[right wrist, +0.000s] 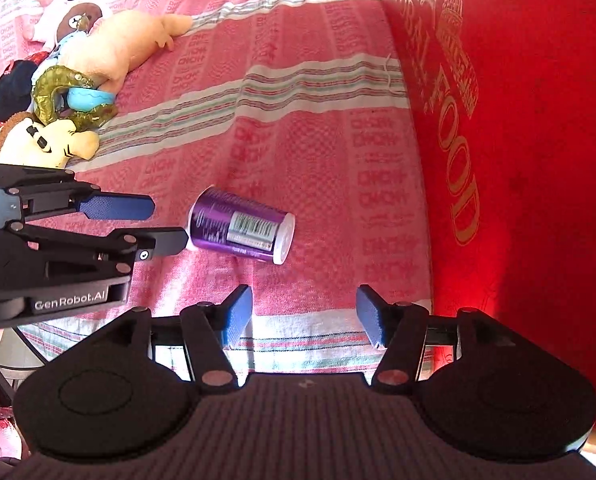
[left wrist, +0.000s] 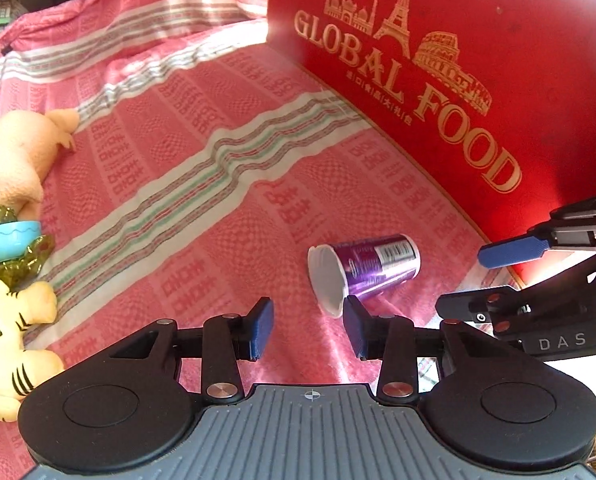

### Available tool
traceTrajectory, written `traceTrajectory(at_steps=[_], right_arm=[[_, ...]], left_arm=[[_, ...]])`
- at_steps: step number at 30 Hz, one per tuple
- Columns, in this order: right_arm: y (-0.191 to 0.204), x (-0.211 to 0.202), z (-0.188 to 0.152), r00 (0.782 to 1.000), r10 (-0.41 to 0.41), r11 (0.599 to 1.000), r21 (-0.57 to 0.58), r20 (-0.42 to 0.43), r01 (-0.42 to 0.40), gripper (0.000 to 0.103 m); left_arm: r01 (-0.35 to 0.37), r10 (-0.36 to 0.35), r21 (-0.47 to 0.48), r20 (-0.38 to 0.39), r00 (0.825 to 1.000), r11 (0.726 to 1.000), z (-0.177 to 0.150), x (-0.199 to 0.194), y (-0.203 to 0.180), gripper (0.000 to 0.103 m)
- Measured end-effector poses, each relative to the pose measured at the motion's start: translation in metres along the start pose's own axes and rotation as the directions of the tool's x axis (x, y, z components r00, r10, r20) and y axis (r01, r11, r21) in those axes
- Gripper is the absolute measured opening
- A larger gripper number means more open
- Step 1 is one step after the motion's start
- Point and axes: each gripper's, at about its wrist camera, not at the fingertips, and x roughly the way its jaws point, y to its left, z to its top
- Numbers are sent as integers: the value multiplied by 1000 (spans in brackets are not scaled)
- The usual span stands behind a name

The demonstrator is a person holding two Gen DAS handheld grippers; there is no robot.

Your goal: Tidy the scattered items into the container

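Note:
A purple cup lies on its side on the pink cloth, open white mouth toward my left gripper; it also shows in the right wrist view. My left gripper is open and empty, its right finger close to the cup's rim. It shows in the right wrist view just left of the cup. My right gripper is open and empty, a little short of the cup. The red "GLOBAL FOOD" box stands at the right, also in the right wrist view.
A pile of plush toys lies at the left: a pale plush, a tiger plush, a green crinkly toy with a blue ring, and a brown bear. The striped pink cloth covers the surface.

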Motion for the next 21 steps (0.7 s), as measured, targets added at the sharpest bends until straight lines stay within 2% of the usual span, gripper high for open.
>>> traceTrajectory(at_steps=[9, 12, 15, 17, 21], right_arm=[[3, 8, 15, 1000, 12, 1000, -14, 17, -11, 63], [2, 8, 18, 1000, 14, 1000, -16, 21, -13, 63], [2, 7, 20, 1000, 19, 999, -34, 23, -18, 64], [-1, 7, 21, 999, 22, 999, -50, 25, -21, 64], [-5, 10, 27, 999, 39, 997, -71, 33, -37, 66]], left_arm=[[1, -2, 22, 38, 999, 1000, 19, 2, -3, 56], [7, -8, 43, 29, 1000, 999, 28, 12, -7, 56], [21, -21, 9, 9, 1000, 1000, 35, 24, -6, 57], [11, -11, -20, -4, 1000, 1000, 39, 30, -1, 51], [-8, 7, -52, -17, 1000, 999, 49, 38, 9, 49]])
